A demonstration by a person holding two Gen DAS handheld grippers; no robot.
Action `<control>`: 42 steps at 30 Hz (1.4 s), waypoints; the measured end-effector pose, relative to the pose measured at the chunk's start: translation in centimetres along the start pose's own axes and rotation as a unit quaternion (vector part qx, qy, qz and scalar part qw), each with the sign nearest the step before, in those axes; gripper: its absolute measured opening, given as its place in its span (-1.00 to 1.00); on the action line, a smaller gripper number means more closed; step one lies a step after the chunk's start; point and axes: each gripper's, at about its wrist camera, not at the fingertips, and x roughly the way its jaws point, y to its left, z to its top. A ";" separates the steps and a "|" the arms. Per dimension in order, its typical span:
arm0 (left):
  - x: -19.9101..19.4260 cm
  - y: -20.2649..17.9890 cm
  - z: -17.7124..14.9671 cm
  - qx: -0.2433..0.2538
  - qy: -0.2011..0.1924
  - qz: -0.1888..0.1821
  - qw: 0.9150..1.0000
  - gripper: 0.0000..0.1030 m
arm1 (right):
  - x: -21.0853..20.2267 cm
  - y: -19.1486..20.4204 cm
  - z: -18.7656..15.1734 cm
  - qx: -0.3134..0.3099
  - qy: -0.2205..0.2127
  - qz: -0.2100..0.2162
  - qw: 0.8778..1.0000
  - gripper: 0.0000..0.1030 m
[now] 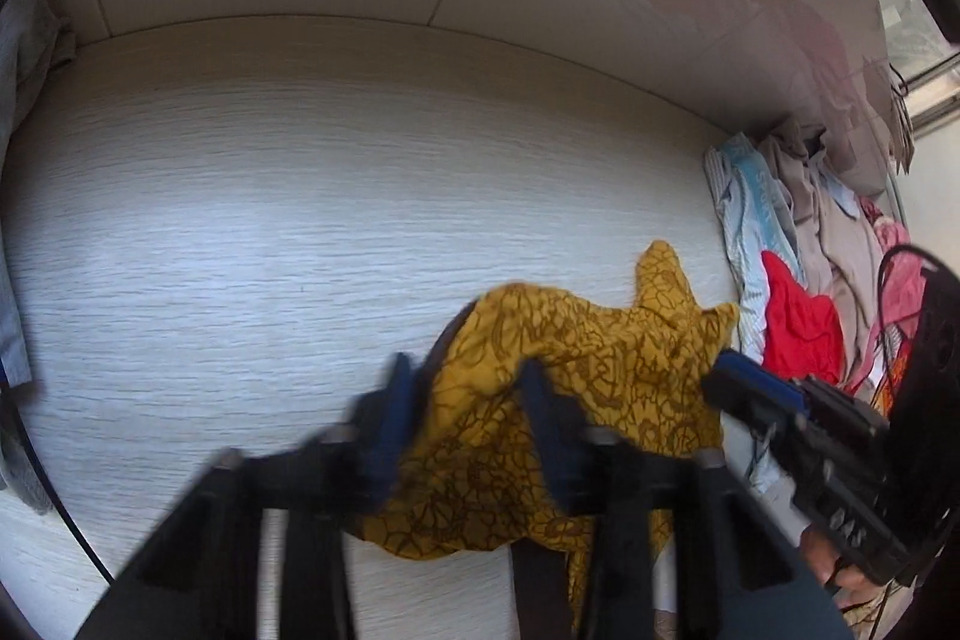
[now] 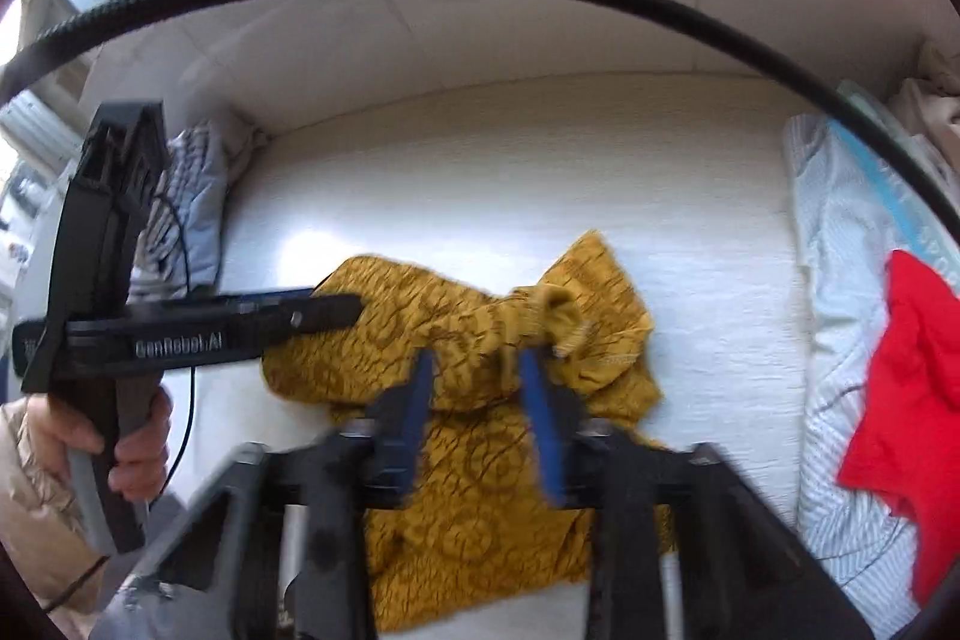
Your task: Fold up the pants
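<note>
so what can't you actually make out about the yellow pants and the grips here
- Left wrist view: the near part of the yellow pants is hidden behind the left gripper; motion blur smears its fingers.
- Right wrist view: the right gripper covers the bunched cloth; whether its fingers pinch it is unclear.
- Waistband and legs cannot be told apart in the crumpled heap.
- Pile of clothes: cut off by the lens edge.

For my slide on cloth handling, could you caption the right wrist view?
Right claw pinches crumpled mustard patterned pants on a pale table; left claw reaches their edge.
</note>
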 end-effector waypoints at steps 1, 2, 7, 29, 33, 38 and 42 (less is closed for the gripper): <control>-0.2 -0.1 -0.1 0.002 -0.002 -0.001 1.000 -0.69 | -0.1 0.1 0.0 0.000 -0.005 -0.005 1.000 -0.90; -0.8 -0.4 -0.4 0.003 -0.011 0.003 1.000 -0.81 | -0.4 0.2 -0.1 0.001 -0.012 -0.008 1.000 -0.96; -5.7 -2.2 -2.6 0.026 -0.060 -0.012 0.998 -0.86 | -3.4 0.7 -1.0 -0.017 -0.054 0.003 0.998 -0.96; -7.4 -4.0 -16.5 -0.044 -0.050 0.007 0.998 -0.60 | 0.0 0.1 -3.7 -0.050 0.010 -0.021 0.998 -0.41; -8.3 -2.8 -15.3 -0.048 -0.085 0.023 0.995 -0.50 | 1.6 -0.4 -3.2 -0.048 0.019 -0.021 0.998 -0.41; -8.2 -2.3 -14.1 -0.046 -0.091 0.019 0.995 -0.38 | 0.0 -0.8 -3.7 -0.055 0.005 -0.015 0.998 -0.91; -7.2 -2.4 -13.2 -0.036 -0.087 0.013 0.995 -0.33 | -4.1 -1.2 -4.6 -0.070 -0.036 -0.024 0.997 -0.91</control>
